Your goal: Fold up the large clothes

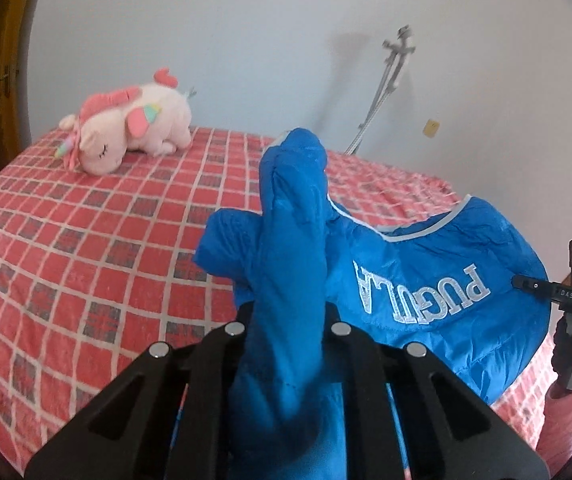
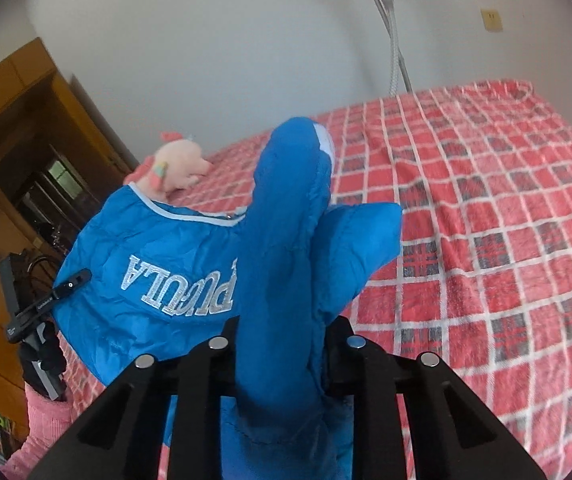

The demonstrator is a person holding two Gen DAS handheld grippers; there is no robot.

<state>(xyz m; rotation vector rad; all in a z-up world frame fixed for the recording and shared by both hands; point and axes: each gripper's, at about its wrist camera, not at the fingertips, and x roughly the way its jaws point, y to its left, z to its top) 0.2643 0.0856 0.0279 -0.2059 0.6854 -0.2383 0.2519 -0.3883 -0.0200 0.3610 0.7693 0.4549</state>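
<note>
A bright blue padded jacket [image 1: 425, 264] with white lettering and pale trim hangs lifted above the red checked bed [image 1: 86, 240]. My left gripper [image 1: 286, 320] is shut on a bunched fold of it, which sticks up between the fingers. In the right wrist view the same blue jacket [image 2: 158, 248] stretches to the left, and my right gripper [image 2: 282, 332] is shut on another bunched fold. Each view shows the other gripper at the jacket's far side: the right gripper [image 1: 565, 296] and the left gripper [image 2: 42, 308]. The fingertips are hidden by cloth.
A pink plush unicorn [image 1: 126, 128] lies at the far side of the bed near the white wall. A grey metal stand [image 1: 385, 88] leans against the wall. A wooden door and wardrobe [image 2: 18, 140] stand beyond the bed. A pink sleeve [image 2: 42, 428] shows low.
</note>
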